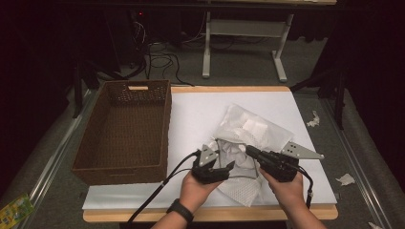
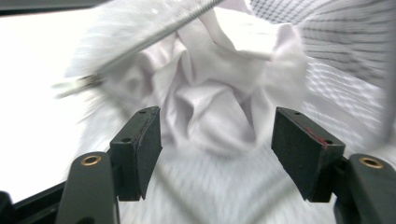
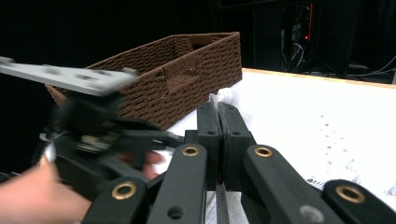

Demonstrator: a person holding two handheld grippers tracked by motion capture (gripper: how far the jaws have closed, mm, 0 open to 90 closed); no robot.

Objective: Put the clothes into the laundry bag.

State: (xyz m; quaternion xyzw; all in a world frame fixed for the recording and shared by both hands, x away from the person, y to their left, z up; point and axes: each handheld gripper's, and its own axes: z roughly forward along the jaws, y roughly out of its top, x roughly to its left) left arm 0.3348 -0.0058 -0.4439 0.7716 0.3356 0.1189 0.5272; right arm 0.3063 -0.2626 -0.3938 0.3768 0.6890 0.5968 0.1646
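A white mesh bag (image 1: 250, 128) lies crumpled on the white table cover, with a white cloth (image 1: 237, 153) bunched at its mouth. My left gripper (image 1: 225, 167) is open at the bag's near left side. In the left gripper view its jaws (image 2: 217, 135) stand apart just short of the wadded cloth (image 2: 210, 93), with nothing pressed between them; the mesh (image 2: 336, 46) and the bag's zip edge (image 2: 154, 35) run above. My right gripper (image 1: 249, 150) comes in from the right and is shut on the bag's thin edge, which is pinched between its jaws (image 3: 218, 112).
A brown woven basket (image 1: 165, 121) stands on the table's left half, its wall (image 3: 187, 74) close behind the left hand. White paper scraps (image 1: 314, 119) lie on the floor at the right. A table frame and cables sit beyond the far edge.
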